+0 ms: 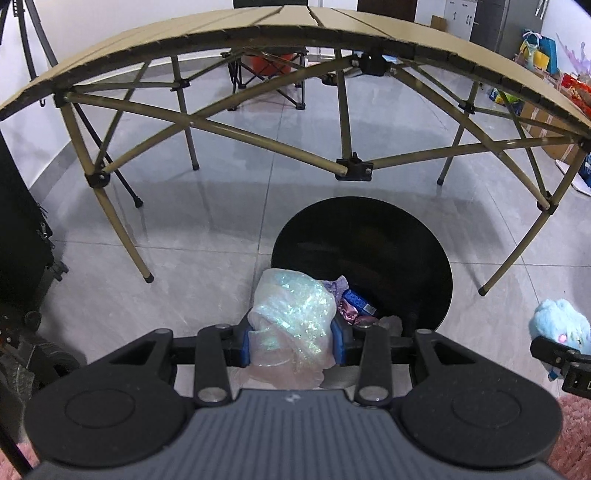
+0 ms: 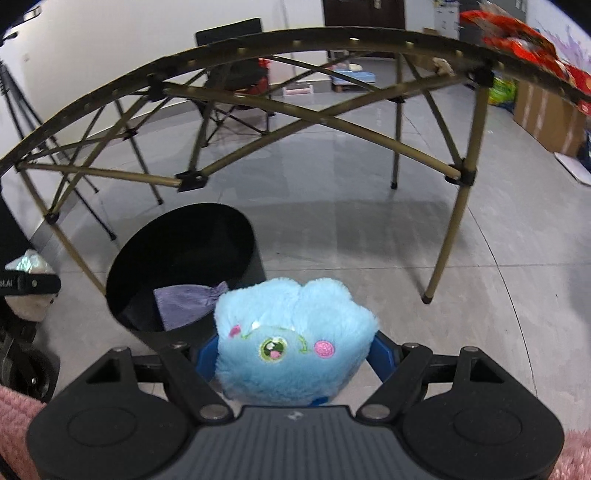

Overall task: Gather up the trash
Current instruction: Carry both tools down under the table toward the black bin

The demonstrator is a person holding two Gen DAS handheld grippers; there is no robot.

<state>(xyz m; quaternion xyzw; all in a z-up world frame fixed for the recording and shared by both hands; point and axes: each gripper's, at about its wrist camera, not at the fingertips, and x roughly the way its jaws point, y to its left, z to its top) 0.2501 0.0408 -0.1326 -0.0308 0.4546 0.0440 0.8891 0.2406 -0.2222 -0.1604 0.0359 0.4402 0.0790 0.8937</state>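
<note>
1. The left tool is clenched on a shiny crumpled wrapper, with a blue pad pressing on each side of it
2. The wrapper glitters green and pink, and it hangs over the near left edge of the black bin
3. The bin is round and stands on the grey tiled floor, near the front of the folding desk
4. Inside the bin, in the left wrist view, lie a purple scrap, a small blue packet and a pink foil piece
5. The right tool is grasping a fluffy blue toy, and its blue pads stand wide apart on both sides of the toy
6. The toy has a green eye and pink cheeks, and its face points at the right wrist camera
7. The toy is held just to the right of the bin, close to its near rim
8. In the right wrist view a purple scrap lies inside the bin, against the near wall
9. The desk has tan legs and crossed bars, and it stands on the far side of the bin
10. A red packet lies on the far right end of the desk
11. A folding chair stands on the floor far behind the desk
12. Pink fuzzy sleeves show at the near corners
</note>
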